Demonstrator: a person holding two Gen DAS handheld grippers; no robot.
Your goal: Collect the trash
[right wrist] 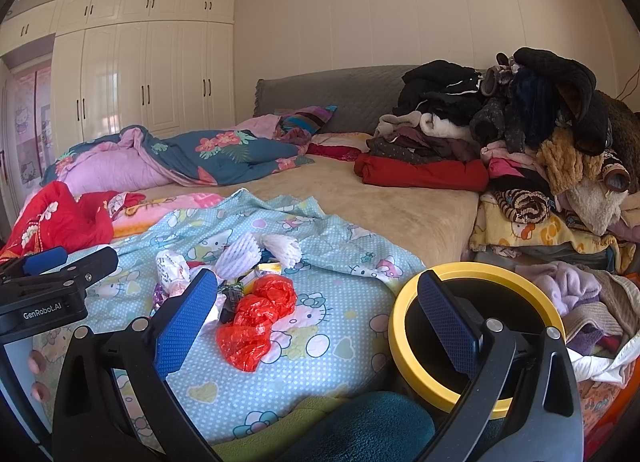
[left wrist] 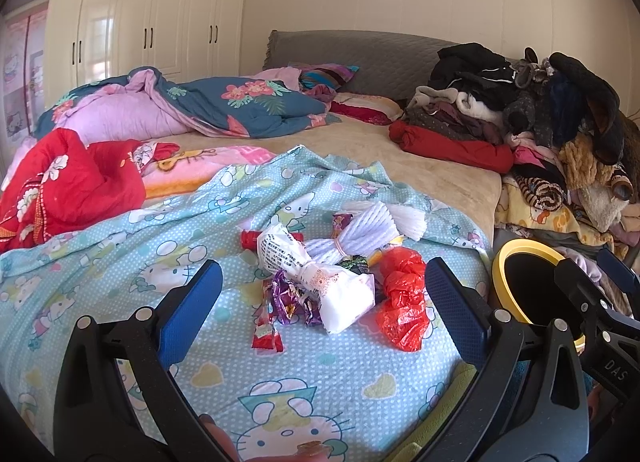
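A small heap of trash lies on the light blue cartoon-cat sheet [left wrist: 120,262]: a crumpled white printed wrapper [left wrist: 320,282], a red plastic bag [left wrist: 402,302], white foam netting [left wrist: 368,229], purple candy wrappers [left wrist: 288,298] and a red candy wrapper [left wrist: 266,336]. My left gripper [left wrist: 324,302] is open, its blue pads on either side of the heap, just short of it. My right gripper [right wrist: 316,314] is open; the red bag [right wrist: 256,322] lies between its fingers. A yellow-rimmed black bin [right wrist: 400,326] stands by the bed's right edge, behind the right finger.
A tall pile of clothes [right wrist: 540,133] fills the bed's right side. A red blanket [left wrist: 68,181] and a blue flowered duvet [left wrist: 224,105] lie at the left and back. White wardrobes [right wrist: 140,73] stand beyond. The left gripper's body [right wrist: 44,294] shows at the right wrist view's left edge.
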